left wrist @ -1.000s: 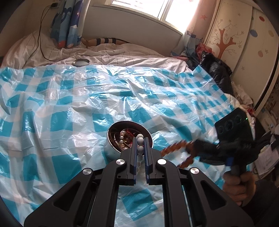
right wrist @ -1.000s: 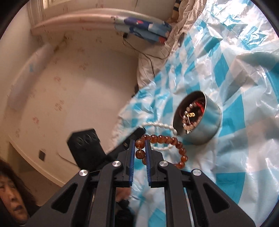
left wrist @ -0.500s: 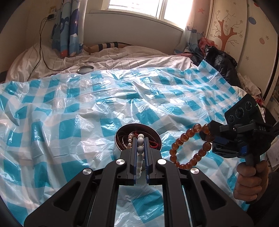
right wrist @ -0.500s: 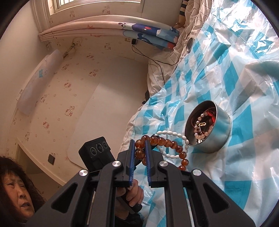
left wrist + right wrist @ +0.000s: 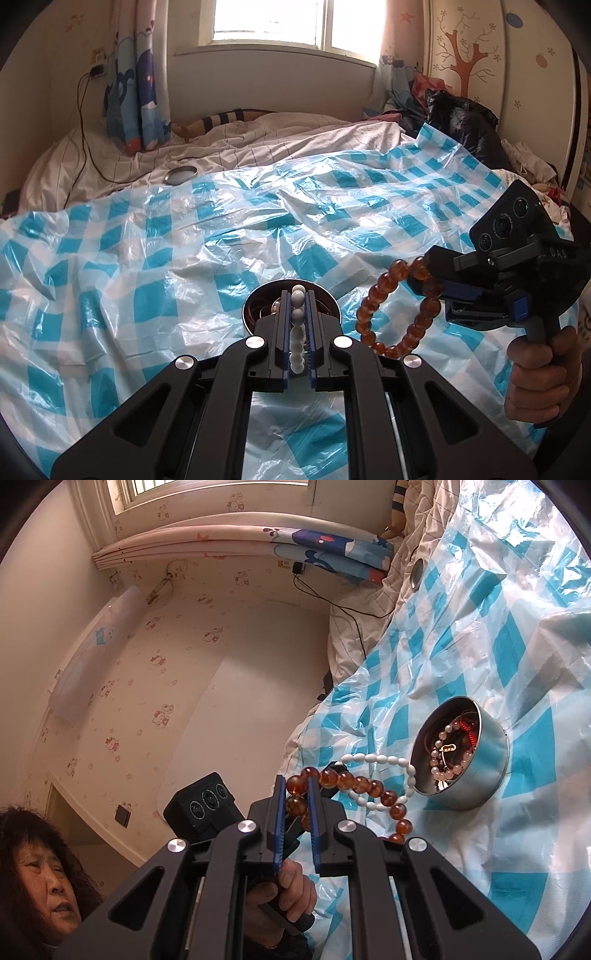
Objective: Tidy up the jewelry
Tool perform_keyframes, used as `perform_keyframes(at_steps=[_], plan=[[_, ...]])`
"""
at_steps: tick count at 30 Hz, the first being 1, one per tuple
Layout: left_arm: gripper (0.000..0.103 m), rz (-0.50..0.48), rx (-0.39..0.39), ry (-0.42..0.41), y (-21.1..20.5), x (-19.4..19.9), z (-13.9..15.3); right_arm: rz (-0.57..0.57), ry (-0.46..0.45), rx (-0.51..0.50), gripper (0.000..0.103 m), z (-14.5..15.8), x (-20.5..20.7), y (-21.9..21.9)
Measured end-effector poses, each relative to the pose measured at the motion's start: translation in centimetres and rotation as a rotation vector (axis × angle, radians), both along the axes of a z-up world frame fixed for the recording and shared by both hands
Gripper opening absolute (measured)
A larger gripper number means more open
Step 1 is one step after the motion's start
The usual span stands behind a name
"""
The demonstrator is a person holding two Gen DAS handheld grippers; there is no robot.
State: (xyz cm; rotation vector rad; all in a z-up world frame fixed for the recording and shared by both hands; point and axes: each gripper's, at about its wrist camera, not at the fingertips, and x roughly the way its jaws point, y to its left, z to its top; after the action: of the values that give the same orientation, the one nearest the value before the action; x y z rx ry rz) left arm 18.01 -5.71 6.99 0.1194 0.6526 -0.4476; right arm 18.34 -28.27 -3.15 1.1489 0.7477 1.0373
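Note:
My left gripper (image 5: 297, 295) is shut on a white bead bracelet (image 5: 297, 325), held above a round metal tin (image 5: 258, 306) that holds several pieces of jewelry. The white bracelet also shows in the right wrist view (image 5: 380, 758), hanging beside the tin (image 5: 476, 771). My right gripper (image 5: 296, 781) is shut on an amber bead bracelet (image 5: 354, 781), which hangs as a loop to the right of the tin in the left wrist view (image 5: 391, 314). The right gripper itself shows there too (image 5: 428, 280).
The tin sits on a blue and white checked plastic sheet (image 5: 147, 258) spread over a bed. A small round metal lid (image 5: 181, 175) lies on the striped bedding behind. A black bag (image 5: 458, 122) and a wardrobe stand at the right.
Both grippers have risen and tilted up with their bracelets. The amber bracelet has lifted and now hangs still beside the tin.

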Motion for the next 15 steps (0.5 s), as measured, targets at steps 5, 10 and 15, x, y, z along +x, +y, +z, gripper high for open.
perform_keyframes(at_steps=[5, 10, 15], plan=[[0.007, -0.005, 0.020, -0.026, -0.44, -0.25, 0.23, 0.000, -0.002, 0.010, 0.013, -0.06, 0.09, -0.06], [0.007, -0.005, 0.024, -0.040, -0.64, -0.42, 0.36, 0.000, 0.002, 0.017, 0.013, -0.38, 0.42, 0.02], [0.007, -0.005, 0.035, -0.063, -0.70, -0.58, 0.63, 0.010, -0.010, 0.029, 0.013, -0.32, 0.57, 0.18]])
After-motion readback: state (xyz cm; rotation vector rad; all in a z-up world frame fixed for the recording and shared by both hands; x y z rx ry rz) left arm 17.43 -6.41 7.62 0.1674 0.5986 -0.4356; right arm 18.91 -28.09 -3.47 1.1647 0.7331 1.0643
